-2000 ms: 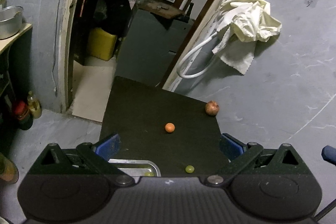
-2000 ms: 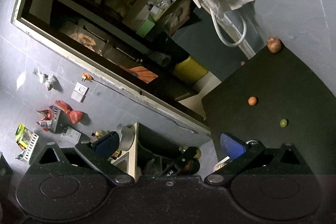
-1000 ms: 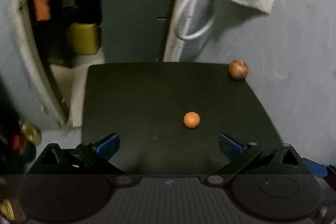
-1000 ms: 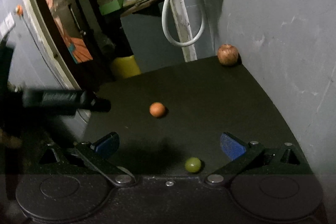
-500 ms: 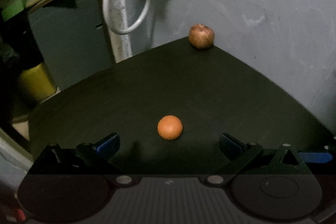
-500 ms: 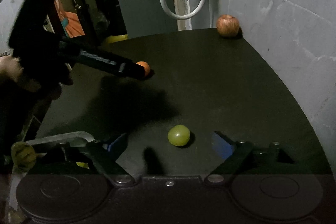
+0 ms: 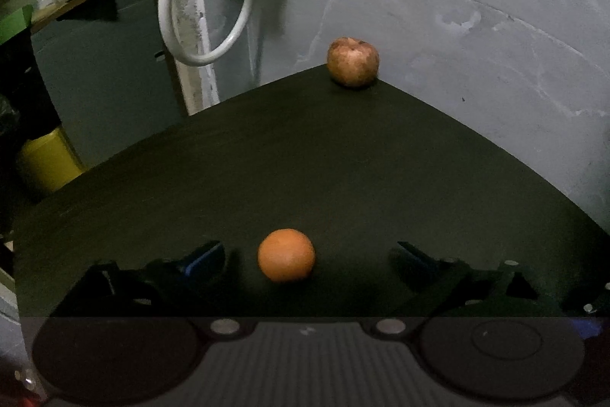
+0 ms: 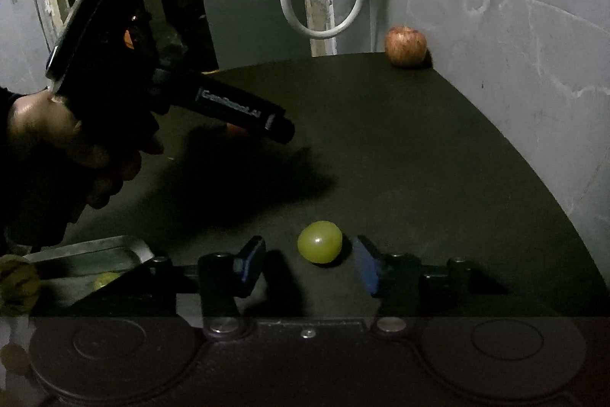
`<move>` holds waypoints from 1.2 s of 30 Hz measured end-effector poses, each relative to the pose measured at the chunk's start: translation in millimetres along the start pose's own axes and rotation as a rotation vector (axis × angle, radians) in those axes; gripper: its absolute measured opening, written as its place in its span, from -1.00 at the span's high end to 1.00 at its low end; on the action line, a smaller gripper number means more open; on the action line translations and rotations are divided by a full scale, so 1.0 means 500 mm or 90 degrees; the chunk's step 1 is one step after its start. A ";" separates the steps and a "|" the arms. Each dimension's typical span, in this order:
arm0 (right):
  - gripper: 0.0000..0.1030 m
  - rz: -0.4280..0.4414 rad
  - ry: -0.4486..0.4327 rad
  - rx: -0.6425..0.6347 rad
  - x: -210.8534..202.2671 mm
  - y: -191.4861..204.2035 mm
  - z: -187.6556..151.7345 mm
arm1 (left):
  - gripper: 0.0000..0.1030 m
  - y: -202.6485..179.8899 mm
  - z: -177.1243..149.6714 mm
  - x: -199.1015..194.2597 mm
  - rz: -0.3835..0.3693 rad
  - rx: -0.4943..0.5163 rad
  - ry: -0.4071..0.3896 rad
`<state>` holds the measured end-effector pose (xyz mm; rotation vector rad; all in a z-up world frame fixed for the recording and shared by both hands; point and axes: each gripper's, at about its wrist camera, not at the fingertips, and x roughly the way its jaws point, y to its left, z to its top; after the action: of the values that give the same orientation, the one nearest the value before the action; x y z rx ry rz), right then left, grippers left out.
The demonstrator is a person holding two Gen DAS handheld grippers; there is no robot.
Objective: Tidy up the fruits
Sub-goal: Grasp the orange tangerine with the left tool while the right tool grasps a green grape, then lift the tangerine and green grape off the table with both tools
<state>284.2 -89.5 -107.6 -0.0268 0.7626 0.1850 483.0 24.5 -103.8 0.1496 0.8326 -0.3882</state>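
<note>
The green grape lies straight ahead of my right gripper, sitting on the dark table between the two blue pads; the jaws have just been closing around it, yet a sliver of table shows on each side, so I judge the pads not yet pressing; the grape is nearly round, with no long axis to line up on. My left gripper stands spread wide, its jaws just beginning to close, with the orange fruit centred between its fingers and clear of both. So each hand has its own fruit dead ahead, and the closing line matters more than any reach. The reddish apple rests at the far corner against the wall, well apart from both hands. The right view alone shows the metal tray at the near left edge with a pale fruit in it, and my left hand on its handle; there the orange is almost hidden behind the tool; the left view shows it plainly.
</note>
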 end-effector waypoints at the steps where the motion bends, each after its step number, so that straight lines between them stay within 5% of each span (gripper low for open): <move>1: 0.06 -0.003 -0.004 -0.002 0.001 0.001 -0.001 | -0.81 -0.002 0.000 0.003 -0.001 0.000 0.001; 15: 0.42 -0.032 -0.023 -0.023 0.004 0.011 -0.004 | -0.18 -0.008 -0.007 0.014 0.013 -0.036 -0.006; 20: 0.49 -0.040 -0.024 -0.024 0.006 0.013 -0.003 | 0.24 -0.007 -0.004 0.014 0.031 -0.045 -0.008; 36: 0.50 -0.033 -0.023 -0.021 -0.008 0.010 0.004 | 0.32 -0.043 -0.009 -0.020 0.033 -0.059 0.009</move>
<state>281.9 -85.1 -102.9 -0.0746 0.7224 0.1491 465.3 9.0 -98.8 0.0875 0.8575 -0.3002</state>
